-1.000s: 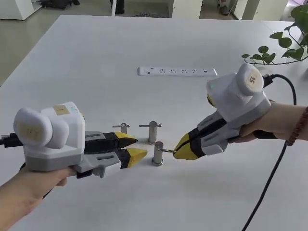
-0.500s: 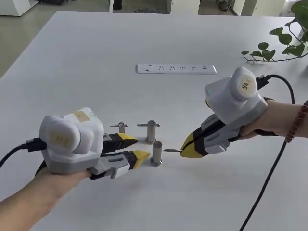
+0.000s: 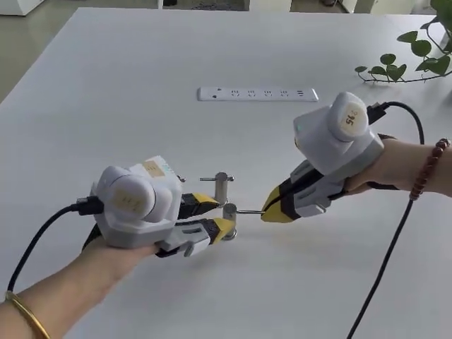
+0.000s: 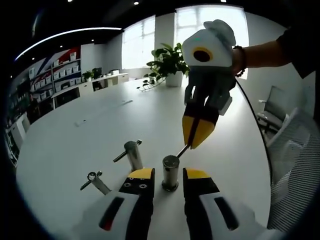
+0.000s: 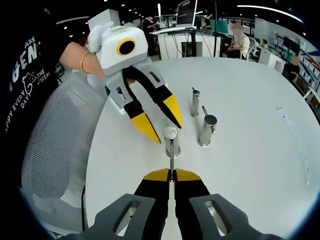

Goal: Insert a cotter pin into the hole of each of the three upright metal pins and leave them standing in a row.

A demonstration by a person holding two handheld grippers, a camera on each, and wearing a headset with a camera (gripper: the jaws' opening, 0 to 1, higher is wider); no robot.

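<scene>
Closest to me, my right gripper is clamping the thin steel cotter pin between closed yellow tips and aiming it straight at the nearest short upright metal pin, which is standing on the plain white table. My left gripper is hovering with its jaws spread, one on each side of that pin, a sliver of gap showing on both sides. The cotter pin's tip is reaching the pin just under its head; whether it is entering the hole, I cannot tell.

Just behind, the second metal pin is standing with another cotter pin crossing through its top. The third metal pin is standing further along the row; in the head view my left gripper's body is covering most of it.

Further out, a white power strip is lying flat, and a green leafy plant is trailing over the table's far corner. A grey mesh chair is sitting beside the table. Beyond that, an office is spreading out: shelves along a wall, bright windows, desks with monitors.
</scene>
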